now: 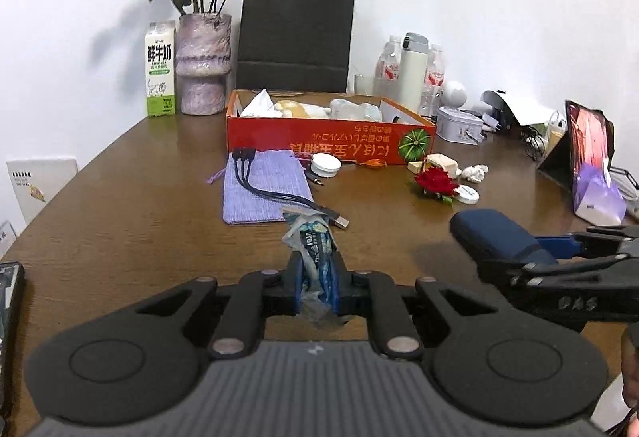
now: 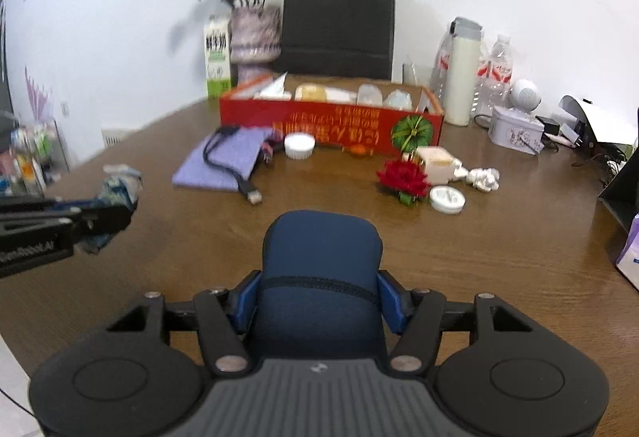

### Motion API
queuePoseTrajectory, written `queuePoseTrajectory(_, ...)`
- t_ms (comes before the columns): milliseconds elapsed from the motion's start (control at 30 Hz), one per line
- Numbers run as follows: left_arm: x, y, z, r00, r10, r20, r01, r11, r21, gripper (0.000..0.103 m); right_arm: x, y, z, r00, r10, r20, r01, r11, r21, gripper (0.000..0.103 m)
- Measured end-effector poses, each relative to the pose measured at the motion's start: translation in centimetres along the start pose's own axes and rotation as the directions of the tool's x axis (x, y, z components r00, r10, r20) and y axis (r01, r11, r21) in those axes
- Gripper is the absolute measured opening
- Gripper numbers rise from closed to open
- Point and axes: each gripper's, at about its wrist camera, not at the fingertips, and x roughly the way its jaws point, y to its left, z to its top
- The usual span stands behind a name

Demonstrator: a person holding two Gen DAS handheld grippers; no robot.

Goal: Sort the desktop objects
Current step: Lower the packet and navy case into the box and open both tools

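Both tongs grip: left tongs point(image 1: 317, 269) a crumpled wrapper point(image 1: 311, 237), right tongs point(image 2: 317, 301) a navy case point(image 2: 319, 257), over bare table point(image 2: 499, 237).

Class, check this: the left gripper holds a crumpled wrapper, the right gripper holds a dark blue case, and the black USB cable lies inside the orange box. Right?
Not quite. The black USB cable lies on the purple pouch in front of the orange box, as the left wrist view shows. The rest stands.
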Motion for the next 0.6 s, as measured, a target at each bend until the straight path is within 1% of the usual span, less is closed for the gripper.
queuePoseTrajectory(100, 1.1, 0.5, 2.2, 0.999, -0.038, -0.001, 0.038, 0.999, -0.031, 0.013, 0.1, -1.3, 2.0, 0.999, 0.044, 0.031, -0.045, 0.998, 0.034, 0.059)
queuePoseTrajectory(167, 2.1, 1.0, 4.9, 0.996, -0.079, 0.034, 0.08, 0.997, -0.019, 0.013, 0.8, -2.2, 4.2, 0.996, 0.067, 0.059, -0.069, 0.997, 0.035, 0.059)
queuePoseTrajectory(200, 3.2, 1.4, 6.8, 0.994, -0.091, 0.055, 0.092, 0.996, -0.016, 0.013, 1.4, -2.9, 5.7, 0.994, 0.07, 0.08, -0.072, 0.997, 0.023, 0.059)
queuePoseTrajectory(233, 4.3, 1.6, 8.4, 0.995, -0.087, 0.058, 0.088, 0.996, -0.024, 0.013, 2.3, -3.5, 7.4, 0.992, 0.067, 0.102, -0.068, 0.998, 0.007, 0.059)
queuePoseTrajectory(300, 8.0, 2.1, 12.5, 0.994, -0.102, 0.032, 0.103, 0.994, -0.033, 0.013, 4.7, -4.6, 11.0, 0.991, 0.062, 0.122, -0.059, 0.998, -0.022, 0.059)
queuePoseTrajectory(333, 10.4, 2.1, 14.7, 0.997, -0.082, 0.015, 0.082, 0.996, -0.028, 0.013, 6.4, -5.2, 13.0, 0.991, 0.061, 0.119, -0.058, 0.998, -0.029, 0.059)
queuePoseTrajectory(367, 12.8, 2.0, 16.5, 0.998, -0.055, -0.011, 0.055, 0.998, 0.002, 0.013, 8.5, -5.9, 15.3, 0.993, 0.064, 0.095, -0.06, 0.997, -0.041, 0.059)
queuePoseTrajectory(400, 15.3, 2.0, 18.2, 1.0, -0.007, -0.023, 0.007, 1.0, 0.018, 0.013, 10.8, -6.5, 17.5, 0.995, 0.061, 0.073, -0.059, 0.998, -0.037, 0.059)
queuePoseTrajectory(433, 18.8, 2.0, 19.9, 0.997, 0.033, -0.075, -0.028, 0.998, 0.056, 0.013, 13.7, -7.0, 19.8, 0.998, 0.053, 0.022, -0.052, 0.997, -0.054, 0.059)
queuePoseTrajectory(467, 21.6, 2.3, 20.8, 0.991, 0.052, -0.125, -0.044, 0.997, 0.063, 0.013, 16.9, -7.3, 21.9, 0.998, 0.047, -0.04, -0.049, 0.996, -0.07, 0.059)
queuePoseTrajectory(500, 24.5, 2.9, 21.5, 0.98, 0.085, -0.178, -0.077, 0.996, 0.052, 0.014, 20.0, -7.6, 23.7, 0.996, 0.034, -0.088, -0.04, 0.997, -0.059, 0.059)
queuePoseTrajectory(533, 27.7, 3.8, 21.9, 0.961, 0.095, -0.261, -0.089, 0.995, 0.034, 0.014, 22.9, -7.7, 25.0, 0.987, 0.03, -0.156, -0.04, 0.997, -0.064, 0.059)
queuePoseTrajectory(567, 30.6, 5.0, 21.9, 0.937, 0.089, -0.339, -0.1, 0.995, -0.013, 0.014, 26.2, -7.7, 26.0, 0.974, 0.043, -0.224, -0.055, 0.997, -0.048, 0.059)
queuePoseTrajectory(600, 32.2, 5.7, 21.8, 0.917, 0.107, -0.384, -0.139, 0.989, -0.055, 0.015, 28.4, -7.5, 26.3, 0.968, 0.057, -0.246, -0.067, 0.997, -0.033, 0.059)
